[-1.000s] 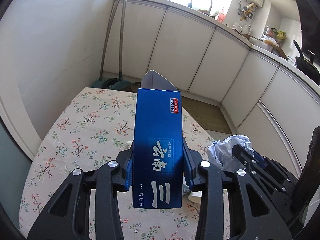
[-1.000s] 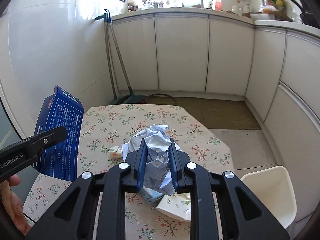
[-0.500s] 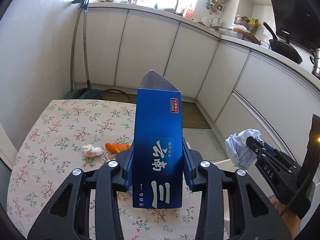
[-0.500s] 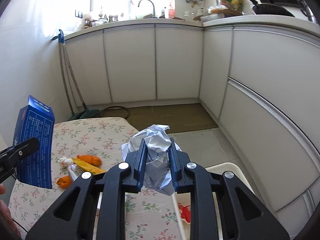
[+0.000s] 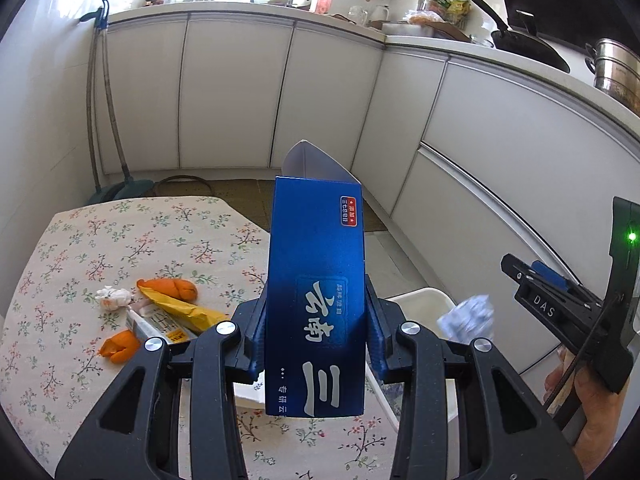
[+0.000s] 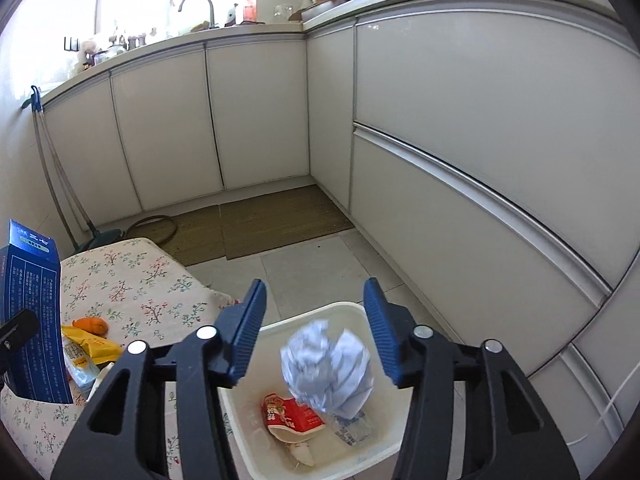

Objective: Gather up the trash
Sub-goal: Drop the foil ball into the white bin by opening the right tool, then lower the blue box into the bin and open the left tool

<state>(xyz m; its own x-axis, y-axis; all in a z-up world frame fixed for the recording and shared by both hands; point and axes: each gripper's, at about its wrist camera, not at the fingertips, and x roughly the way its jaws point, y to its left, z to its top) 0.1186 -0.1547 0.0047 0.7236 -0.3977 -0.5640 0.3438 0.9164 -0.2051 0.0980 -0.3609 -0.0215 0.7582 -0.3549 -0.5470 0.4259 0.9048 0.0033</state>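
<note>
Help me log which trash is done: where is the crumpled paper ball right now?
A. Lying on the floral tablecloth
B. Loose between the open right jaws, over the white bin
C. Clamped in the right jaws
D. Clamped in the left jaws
B: the crumpled paper ball hangs blurred above the white bin, and the right gripper jaws, just opened, stand clear of it.

Both claws: black plastic linkage arms with cut-out windows, silver screw heads at pivots, ribbed blue pads. Left claw (image 5: 316,340); right claw (image 6: 316,332). Right unit side-on: white "DAS" lettering, green LED, thin black cable.
</note>
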